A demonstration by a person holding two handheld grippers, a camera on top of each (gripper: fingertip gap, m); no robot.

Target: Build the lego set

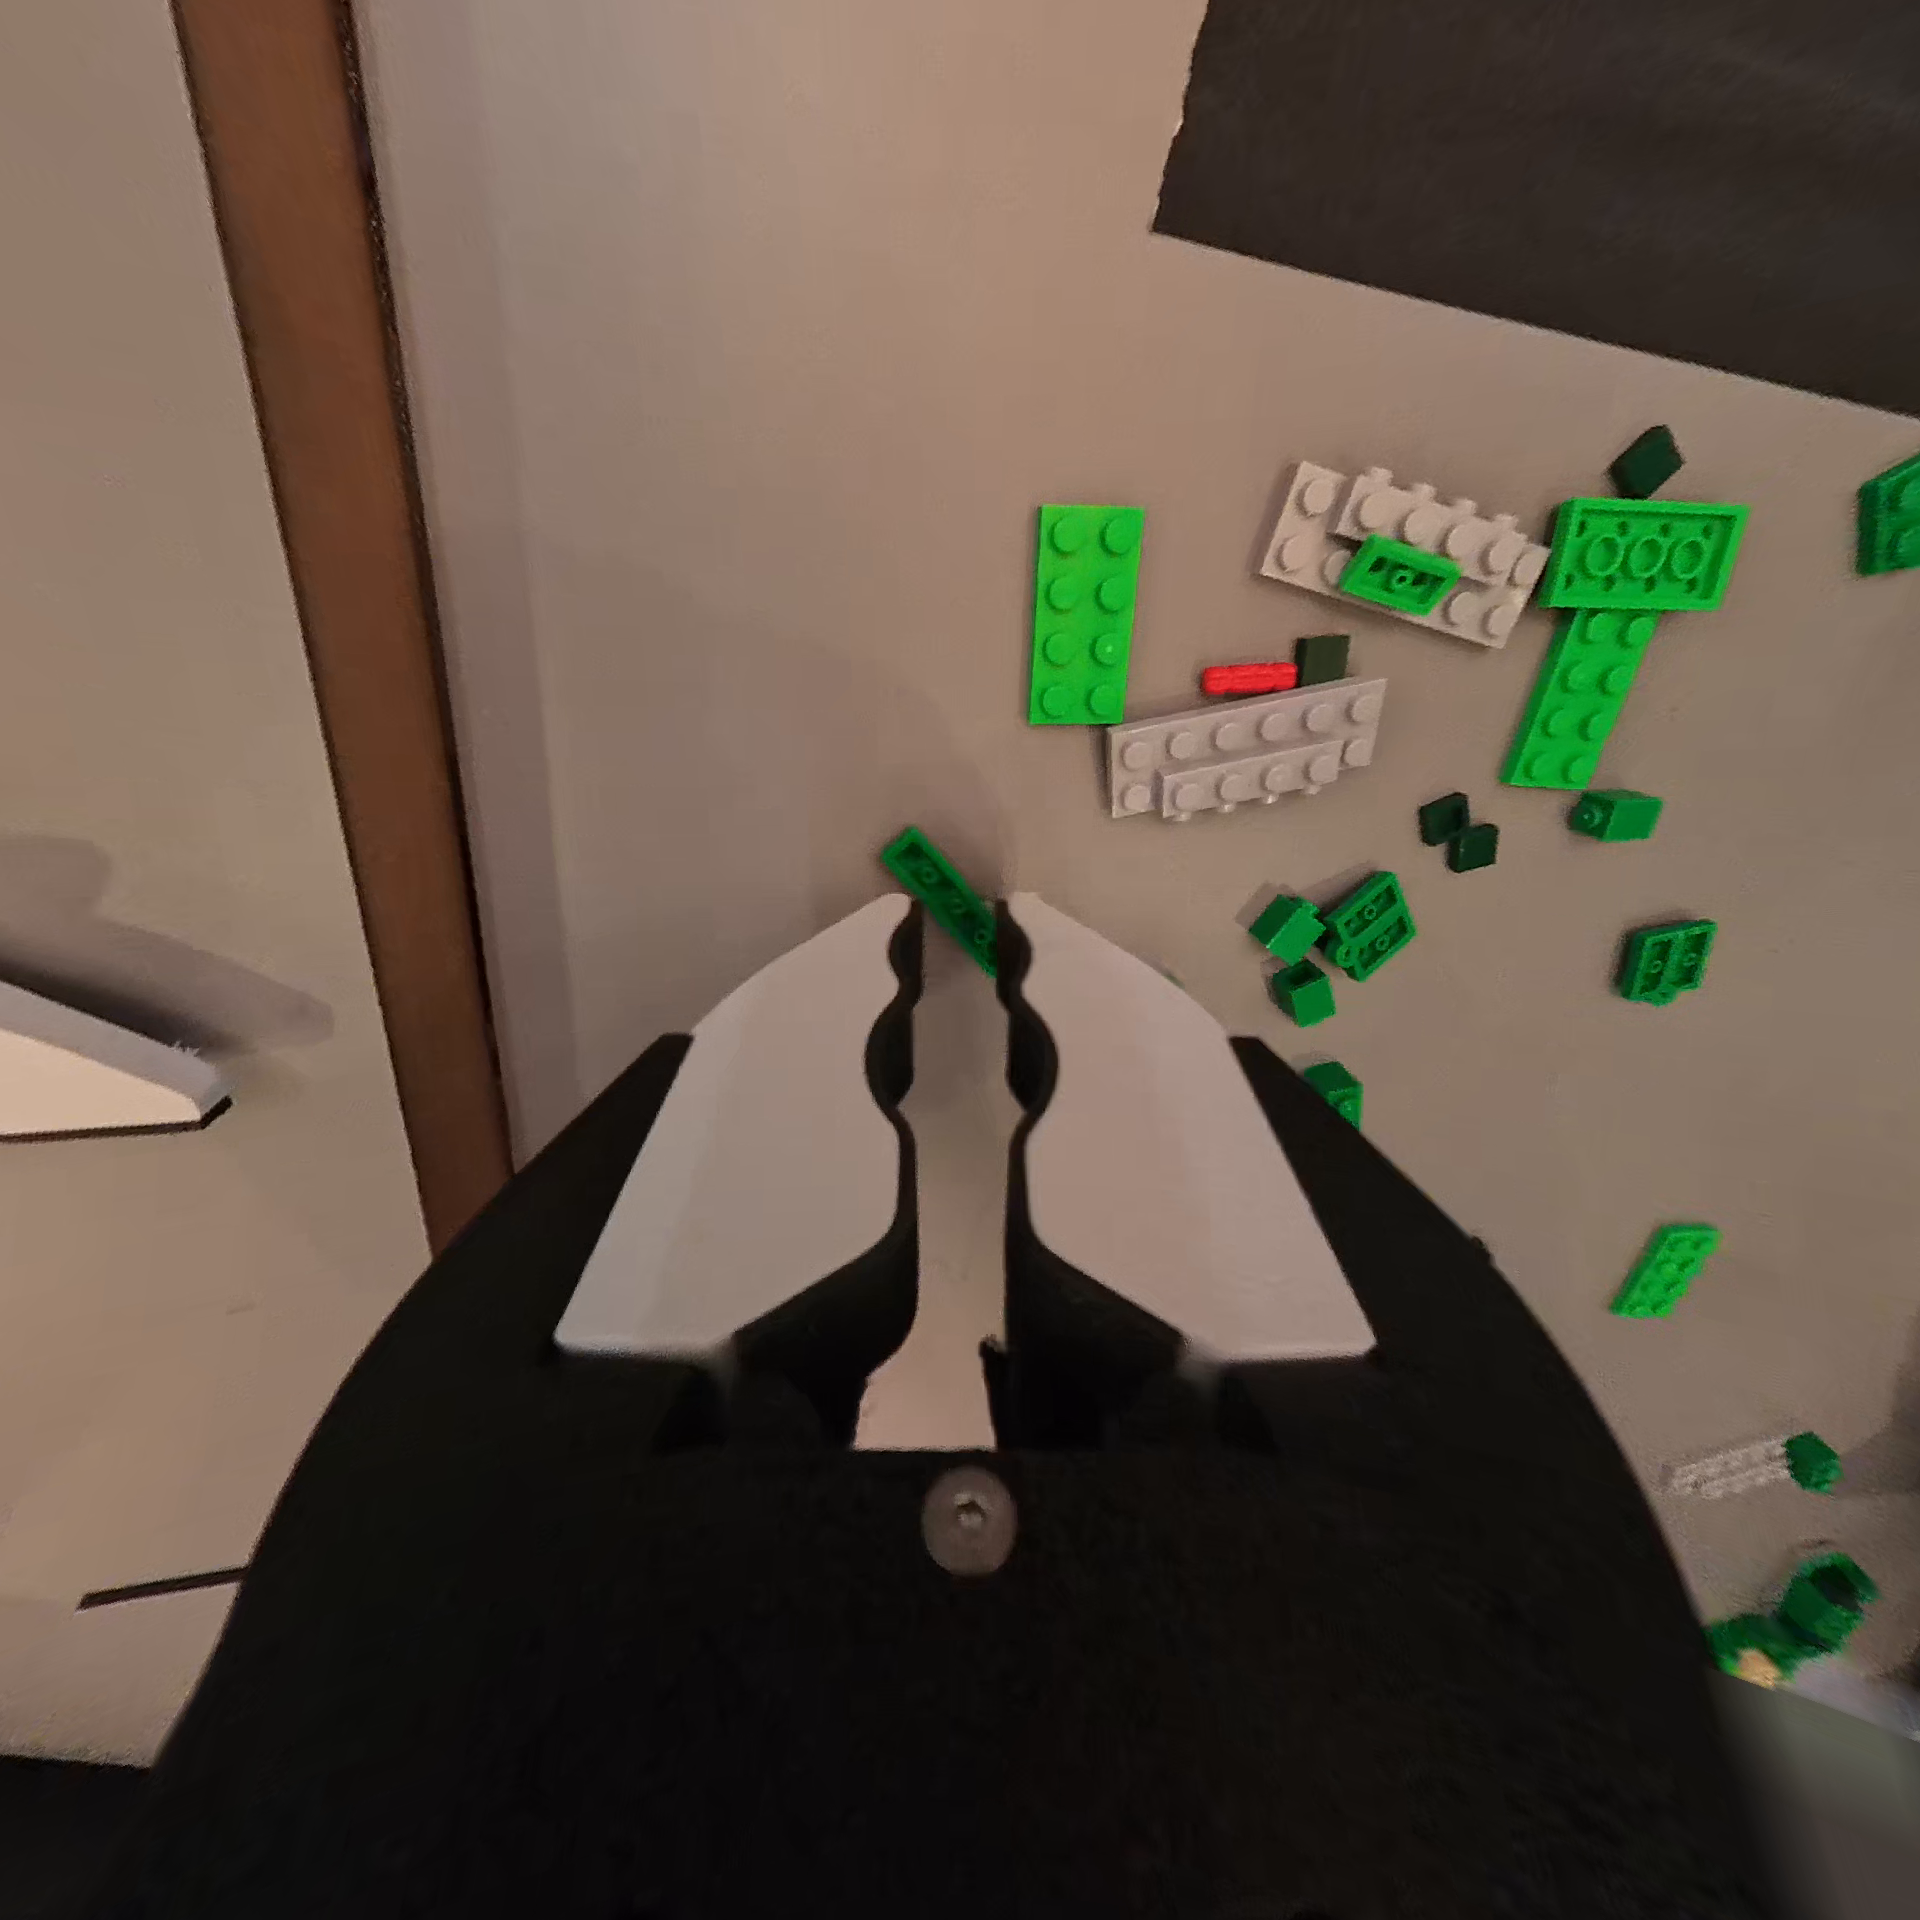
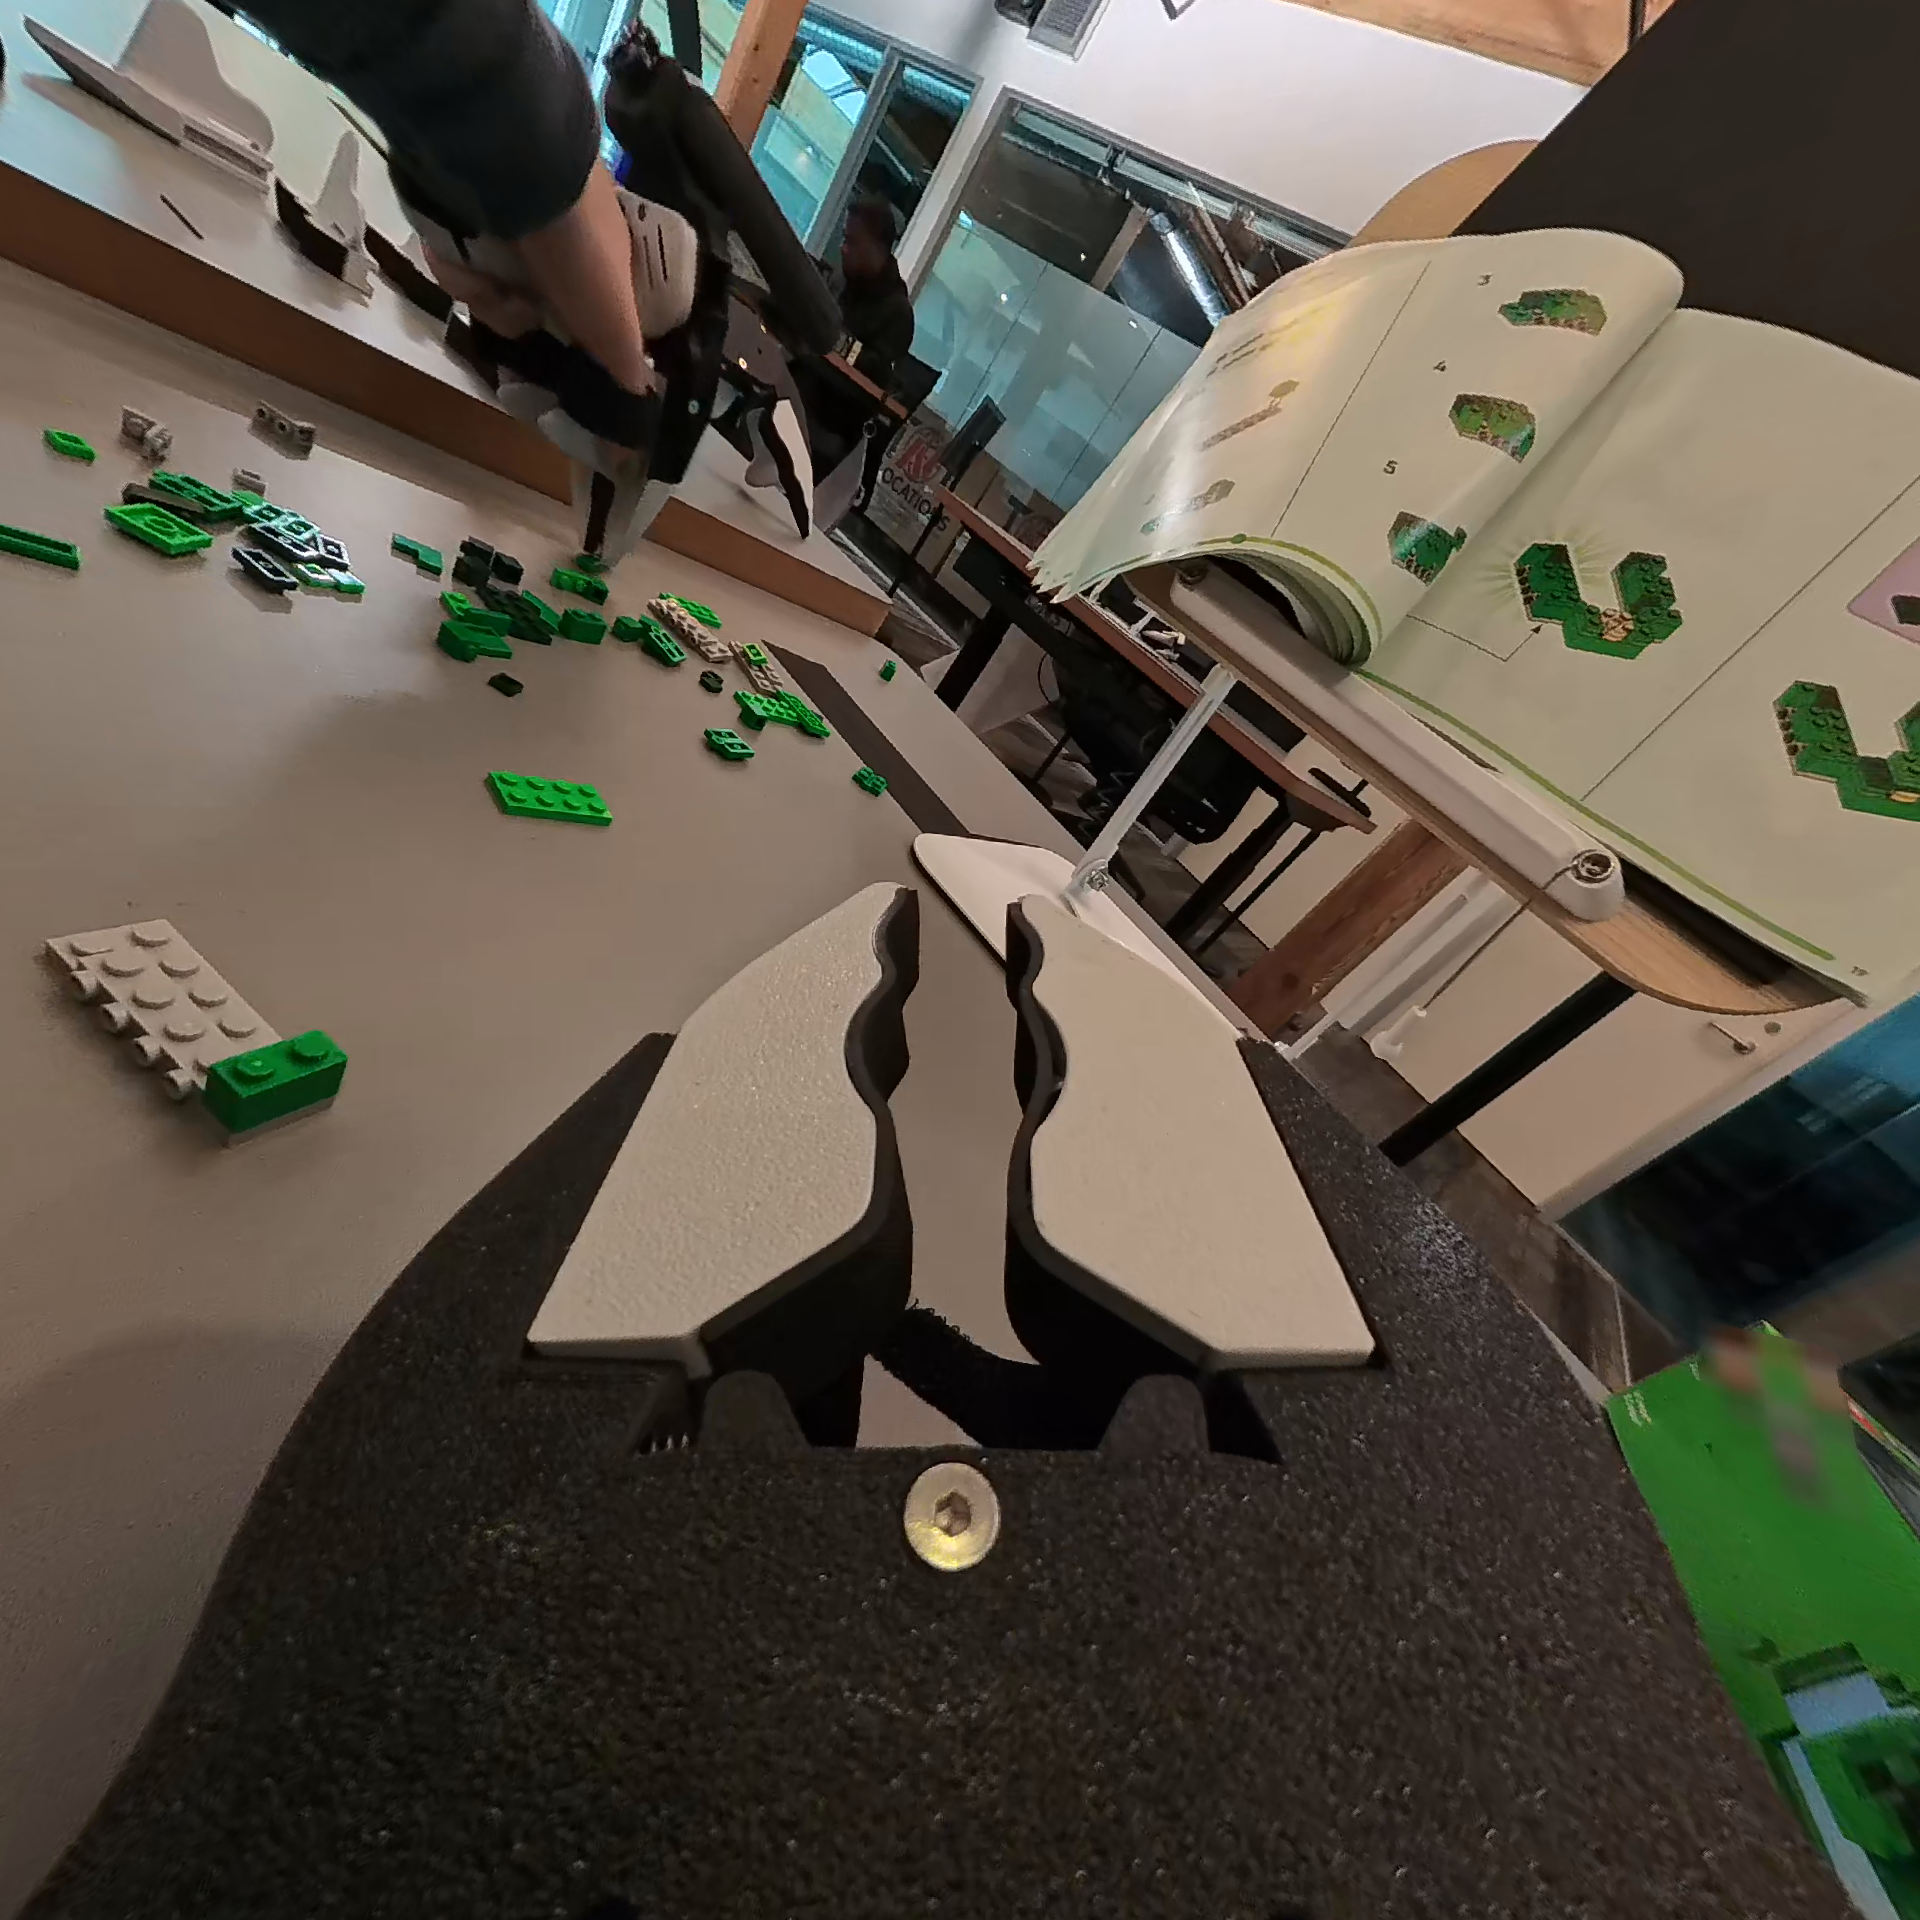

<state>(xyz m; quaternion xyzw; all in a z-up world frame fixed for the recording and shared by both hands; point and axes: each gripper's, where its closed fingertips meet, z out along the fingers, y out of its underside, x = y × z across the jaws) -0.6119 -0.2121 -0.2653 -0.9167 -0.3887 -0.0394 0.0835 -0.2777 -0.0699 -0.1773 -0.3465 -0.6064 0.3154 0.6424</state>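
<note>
My left gripper (image 1: 958, 909) points down at the grey table (image 1: 727, 520), its fingers nearly together on a narrow green plate (image 1: 940, 896) that sticks out to the upper left of the tips. The same gripper shows far off in the right wrist view (image 2: 615, 530), its tips down among the bricks. My right gripper (image 2: 961, 914) hovers low over the table's near edge with its jaws a little apart and nothing between them. A grey plate with a green brick on its corner (image 2: 197, 1013) lies to its left. A green 2x4 plate (image 2: 549, 798) lies farther ahead.
Loose green, dark green and grey pieces (image 1: 1455, 665) are scattered to the right of my left gripper, with a small red piece (image 1: 1247, 678). An open instruction booklet (image 2: 1507, 499) rests on a white stand (image 2: 997, 883) at the right. A wooden strip (image 1: 322, 582) crosses the table. A green box (image 2: 1797, 1558) is at the near right. Tip to tip, the grippers are about 40 centimetres apart. The right gripper is farther from the small red piece (image 1: 1247, 678), some 35 centimetres, than the left, some 6 centimetres.
</note>
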